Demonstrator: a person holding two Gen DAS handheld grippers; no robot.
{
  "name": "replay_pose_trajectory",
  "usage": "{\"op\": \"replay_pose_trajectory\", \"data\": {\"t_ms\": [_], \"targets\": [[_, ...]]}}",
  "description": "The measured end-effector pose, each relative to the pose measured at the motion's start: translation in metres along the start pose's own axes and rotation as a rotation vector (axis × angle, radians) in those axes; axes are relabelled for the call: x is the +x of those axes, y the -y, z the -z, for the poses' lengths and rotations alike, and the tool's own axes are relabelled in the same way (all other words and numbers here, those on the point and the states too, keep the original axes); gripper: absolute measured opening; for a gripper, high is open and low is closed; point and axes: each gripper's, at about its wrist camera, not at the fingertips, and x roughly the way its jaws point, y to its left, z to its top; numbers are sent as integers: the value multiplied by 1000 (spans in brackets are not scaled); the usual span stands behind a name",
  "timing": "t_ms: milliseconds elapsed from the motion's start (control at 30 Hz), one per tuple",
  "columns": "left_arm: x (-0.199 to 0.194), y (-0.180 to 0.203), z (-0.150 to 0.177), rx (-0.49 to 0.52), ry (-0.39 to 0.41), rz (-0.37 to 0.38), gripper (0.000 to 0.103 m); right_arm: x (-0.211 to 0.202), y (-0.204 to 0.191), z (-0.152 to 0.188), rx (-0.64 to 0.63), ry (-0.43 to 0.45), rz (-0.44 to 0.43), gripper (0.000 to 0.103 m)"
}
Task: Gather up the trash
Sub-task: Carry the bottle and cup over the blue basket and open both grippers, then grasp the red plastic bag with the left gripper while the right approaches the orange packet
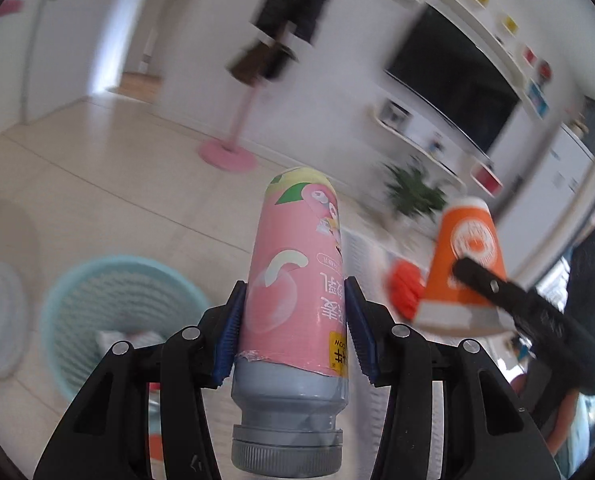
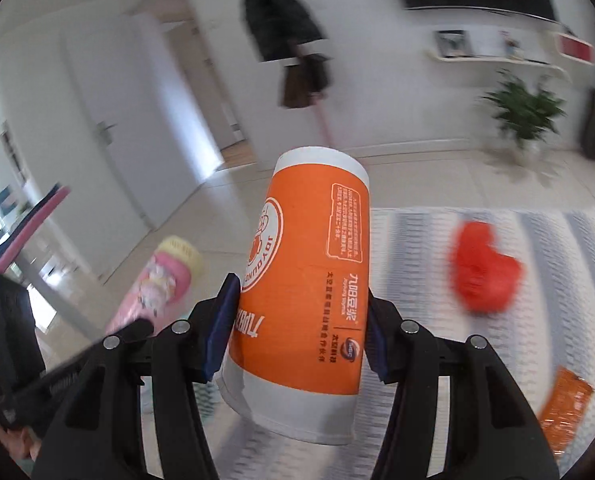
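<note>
Pale tiled floor [image 1: 97, 168] fills the living room, blurred, with white walls behind. At the lower left of the left wrist view sits a round light-blue plastic basket [image 1: 77, 288] with something pale lying inside it. Mid-frame, the left gripper [image 1: 293, 332] is clamped on a pink-labelled plastic bottle with a grey cap [image 1: 293, 280], blue pads pressing both sides, cap end toward the camera. At the right of that view an orange and white paper cup [image 1: 463, 264] hangs in the other tool's black fingers.

Over to the right wrist view: the pink bottle shows at lower left. Centre frame, the right gripper [image 2: 301, 328] grips the cup, rim toward the lens. To the right, a crumpled red scrap [image 2: 483, 268] lies on a grey-and-white striped rug [image 2: 417, 240], and an orange wrapper [image 2: 565, 412] lies at the lower right edge.
</note>
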Motion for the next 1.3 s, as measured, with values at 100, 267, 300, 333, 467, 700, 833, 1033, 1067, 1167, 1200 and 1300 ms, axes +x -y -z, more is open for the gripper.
{"op": "replay_pose_trajectory", "data": {"t_ms": [100,267,300,333,467,700,833,1033,1067,1167,1200,1300], "targets": [[-17,-42,-16,-56,33,-64,46,29,-48,1,-70,-39,-42,53],[-18,-96,-15,-137,33,-118,46,84,-90,13,-118,-138,-53,53],[-13,-107,-12,-160,21,-124,46,94,-97,19,-124,-159,-47,53],[-9,-114,-10,-174,13,-129,46,107,-101,26,-128,-189,-42,54],[17,-143,4,-231,-47,-149,46,142,-110,51,-129,-275,-14,55],[44,-174,22,-306,-115,-127,55,166,-111,72,-120,-356,-6,60],[39,-171,23,-287,-101,-124,63,162,-111,69,-121,-338,-22,60],[31,-156,21,-253,-96,-114,63,146,-100,70,-101,-329,-44,60],[29,-151,21,-248,-97,-112,63,141,-96,70,-98,-326,-43,60],[25,-135,19,-226,-89,-97,63,122,-88,67,-98,-307,-45,60],[22,-128,17,-216,-82,-89,63,110,-84,64,-102,-286,-37,60],[11,-92,9,-151,-53,-64,63,76,-73,52,-106,-224,-28,60]]}}
